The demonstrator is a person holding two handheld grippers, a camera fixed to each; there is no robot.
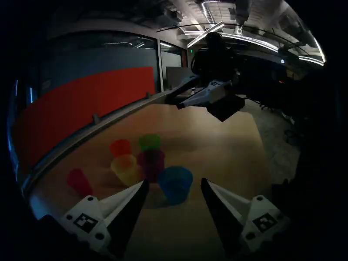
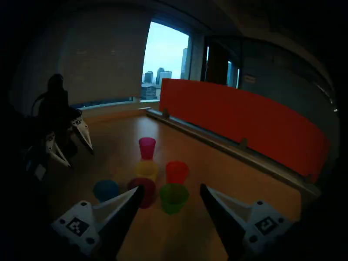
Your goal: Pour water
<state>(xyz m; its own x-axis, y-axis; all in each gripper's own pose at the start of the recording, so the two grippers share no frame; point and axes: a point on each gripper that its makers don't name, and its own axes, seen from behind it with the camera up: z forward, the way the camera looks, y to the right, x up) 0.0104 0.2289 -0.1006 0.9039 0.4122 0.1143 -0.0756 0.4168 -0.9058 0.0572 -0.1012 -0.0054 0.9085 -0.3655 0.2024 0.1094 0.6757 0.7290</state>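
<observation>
- The right gripper (image 2: pixel 172 202) hangs low over the wooden table (image 2: pixel 217 165), fingers spread wide;
- six cups cluster just ahead: the green cup (image 2: pixel 173 198) nearest; the maroon cup (image 2: pixel 148 185) beside it; the blue cup (image 2: pixel 105 190) farther left; the yellow cup (image 2: pixel 146 168) and red cup (image 2: pixel 176 172) behind; the pink cup (image 2: pixel 147 148) farthest;
- the left gripper (image 2: pixel 81 159) is at the far left, fingers apart, well clear of the cups;
- an orange partition (image 2: pixel 243 117) runs along the table's right side; a window (image 2: pixel 163 65) shows beyond.

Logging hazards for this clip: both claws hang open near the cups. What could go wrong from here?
1. The blue cup stands close beside the purple cup and yellow cup; the left claw closing on it could topple them.
2. The picture is dim, and which cup holds water cannot be told, so a wrong pick is possible.
</observation>
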